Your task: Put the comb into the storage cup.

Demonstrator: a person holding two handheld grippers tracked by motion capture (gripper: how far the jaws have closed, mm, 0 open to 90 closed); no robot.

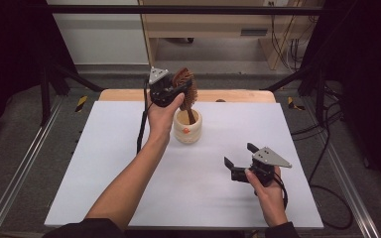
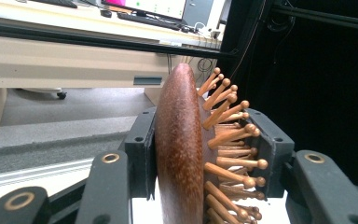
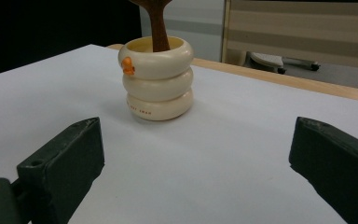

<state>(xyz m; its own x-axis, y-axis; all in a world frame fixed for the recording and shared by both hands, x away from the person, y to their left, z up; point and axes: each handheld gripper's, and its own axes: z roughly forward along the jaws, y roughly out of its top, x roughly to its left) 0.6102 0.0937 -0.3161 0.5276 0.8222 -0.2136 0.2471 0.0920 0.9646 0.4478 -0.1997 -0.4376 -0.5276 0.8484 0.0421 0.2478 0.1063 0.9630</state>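
White surface [image 1: 129, 163] is lying under the high view, and a cream holder [image 1: 187, 130] is standing near its far middle. The left gripper [image 1: 177, 88] is grasping a brush [image 1: 185, 85] by the head, with the handle going down into the holder. The right gripper [image 1: 238, 159] is hovering released, well apart.

From the left gripper view, the jaws are pressing the brush [image 2: 179, 154] head on both sides, pins [image 2: 228, 135] pointing right.

From the right gripper view, the jaws are standing wide, and the holder [image 3: 157, 78] is sitting ahead with the handle [image 3: 158, 28] inside.
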